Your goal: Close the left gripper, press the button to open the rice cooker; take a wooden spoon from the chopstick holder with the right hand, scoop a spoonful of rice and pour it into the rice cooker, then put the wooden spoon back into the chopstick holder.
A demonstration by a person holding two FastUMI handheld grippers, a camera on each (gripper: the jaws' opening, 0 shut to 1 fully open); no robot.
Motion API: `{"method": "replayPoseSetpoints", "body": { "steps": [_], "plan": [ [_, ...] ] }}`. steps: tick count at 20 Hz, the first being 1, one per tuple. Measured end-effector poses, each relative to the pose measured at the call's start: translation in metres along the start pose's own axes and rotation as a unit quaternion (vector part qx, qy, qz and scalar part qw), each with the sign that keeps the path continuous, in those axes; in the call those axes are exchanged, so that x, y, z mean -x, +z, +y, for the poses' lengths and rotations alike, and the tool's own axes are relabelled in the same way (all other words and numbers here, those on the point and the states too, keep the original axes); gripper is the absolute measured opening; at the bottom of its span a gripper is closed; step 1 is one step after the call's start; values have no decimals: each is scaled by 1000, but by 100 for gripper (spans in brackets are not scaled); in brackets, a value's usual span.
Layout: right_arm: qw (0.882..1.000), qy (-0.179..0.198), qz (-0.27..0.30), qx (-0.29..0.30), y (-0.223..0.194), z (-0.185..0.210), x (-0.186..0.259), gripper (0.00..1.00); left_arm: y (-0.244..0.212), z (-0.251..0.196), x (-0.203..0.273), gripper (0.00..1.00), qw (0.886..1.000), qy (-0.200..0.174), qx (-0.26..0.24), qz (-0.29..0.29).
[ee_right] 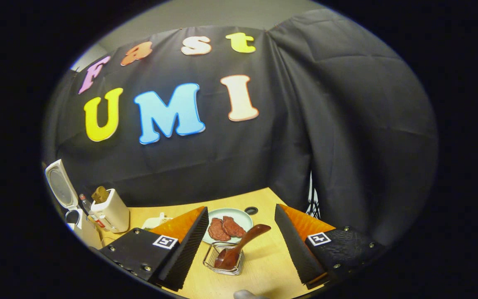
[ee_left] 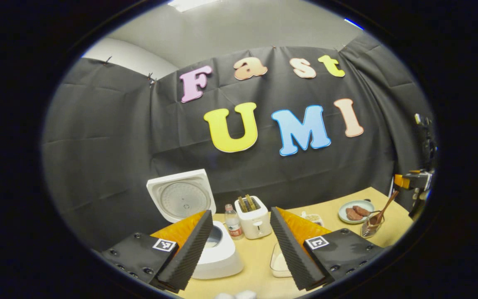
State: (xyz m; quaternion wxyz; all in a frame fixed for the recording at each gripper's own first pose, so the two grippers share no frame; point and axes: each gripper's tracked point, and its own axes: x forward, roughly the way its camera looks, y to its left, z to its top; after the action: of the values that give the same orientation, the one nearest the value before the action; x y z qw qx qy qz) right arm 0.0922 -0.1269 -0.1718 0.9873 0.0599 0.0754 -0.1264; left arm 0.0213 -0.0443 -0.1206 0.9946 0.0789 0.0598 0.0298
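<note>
In my right gripper view, the right gripper (ee_right: 239, 249) hangs over the table (ee_right: 264, 265) with its fingers spread wide and nothing between them. Just ahead, in the gap between the fingers, stands the wire chopstick holder (ee_right: 223, 259). The wooden spoon (ee_right: 239, 246) sits in it, bowl end down and handle leaning up to the right, untouched by either finger. Just beyond the holder I see a pale plate (ee_right: 243, 218) with two dark reddish patties (ee_right: 225, 228) on it. Far off to the left stand the toaster (ee_right: 110, 214), a bottle (ee_right: 84, 203) beside it, and the rice cooker's raised lid (ee_right: 61, 185).

In my left gripper view, the left gripper (ee_left: 241, 245) is also spread wide and empty. Near its left finger is the rice cooker (ee_left: 218, 255), its lid (ee_left: 181, 195) standing upright and open, the inner pot partly hidden behind the finger. Between the fingers, low down, lies a shallow clear dish (ee_left: 278, 261) holding something pale; I can't tell for sure whether it is the rice. Farther back stand the bottle (ee_left: 233, 222) and the toaster (ee_left: 253, 216) side by side. Off to the right I see the plate (ee_left: 357, 211), and just beside it the chopstick holder (ee_left: 371, 227) with the spoon (ee_left: 382, 211) leaning out. Above that, at the edge, part of the right gripper (ee_left: 413, 182) shows.
</note>
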Motion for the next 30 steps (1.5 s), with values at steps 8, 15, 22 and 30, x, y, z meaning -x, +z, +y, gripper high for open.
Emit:
{"method": "replayPoseSetpoints", "body": {
  "steps": [8, 15, 22, 30],
  "plan": [
    [991, 104, -62, 60, 53, 90, 103, 98, 19, 28, -19, 99, 1000, 0, 20, -23],
    [989, 121, -82, 34, 74, 124, 134, 97, 41, 63, -53, 99, 998, 8, 55, -26],
    [991, 120, -41, 33, 66, 134, 120, 97, 94, 130, -140, 94, 995, 21, 90, -45],
    [991, 123, -3, 42, 55, 154, 96, 98, 96, 244, -277, 98, 990, 107, 91, -11]
  ]
}}
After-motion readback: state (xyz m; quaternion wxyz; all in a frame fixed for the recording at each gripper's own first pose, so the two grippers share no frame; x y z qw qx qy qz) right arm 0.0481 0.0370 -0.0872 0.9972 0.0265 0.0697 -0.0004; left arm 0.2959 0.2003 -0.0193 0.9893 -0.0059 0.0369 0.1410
